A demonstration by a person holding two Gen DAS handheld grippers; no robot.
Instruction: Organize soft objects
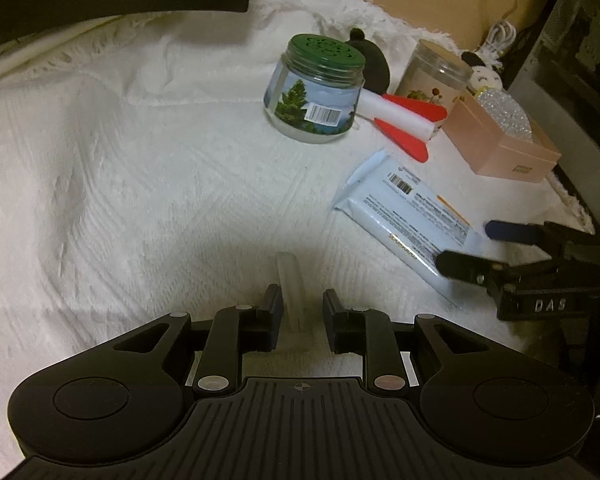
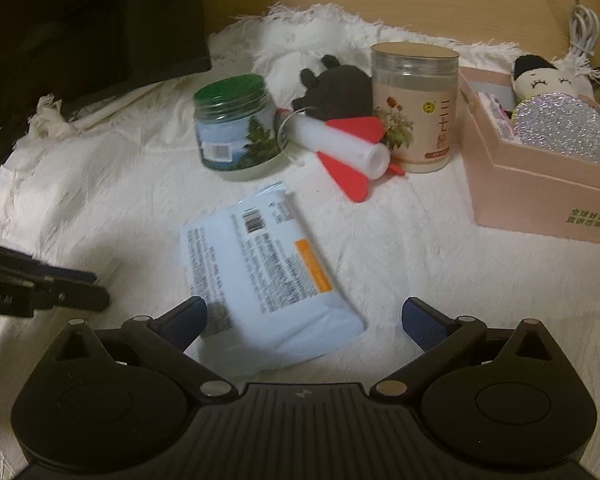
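A pale blue soft pack of wipes lies on the white blanket; it also shows in the left wrist view. My right gripper is open, its jaws on either side of the pack's near end, and shows in the left wrist view. My left gripper is partly open, with a translucent stick standing between its fingers, not clamped. A black plush toy lies behind the jars. A small doll sits by the pink box.
A green-lidded jar, a tall clear jar and a red-and-white foam rocket stand at the back. The pink box holds a glittery round thing. A dark monitor is at the back left.
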